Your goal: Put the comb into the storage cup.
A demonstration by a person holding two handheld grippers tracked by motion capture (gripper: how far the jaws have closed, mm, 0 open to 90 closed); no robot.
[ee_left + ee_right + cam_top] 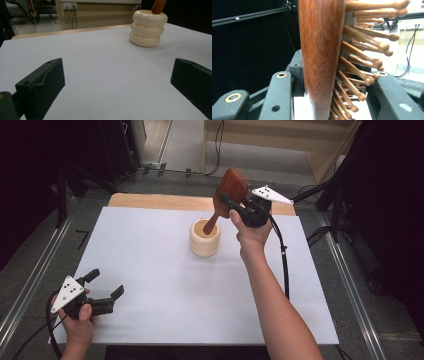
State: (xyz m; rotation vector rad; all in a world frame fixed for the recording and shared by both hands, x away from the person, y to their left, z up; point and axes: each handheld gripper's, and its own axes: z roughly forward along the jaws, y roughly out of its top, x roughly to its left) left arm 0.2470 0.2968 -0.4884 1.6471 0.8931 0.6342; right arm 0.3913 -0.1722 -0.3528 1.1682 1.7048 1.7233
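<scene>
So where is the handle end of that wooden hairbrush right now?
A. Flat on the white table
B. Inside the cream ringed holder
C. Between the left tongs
B: the hairbrush, gripped at its head by the right tongs, has its handle tip inside the cream holder.

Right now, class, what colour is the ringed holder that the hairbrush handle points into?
Cream, best seen in the left gripper view: holder, hairbrush.
</scene>
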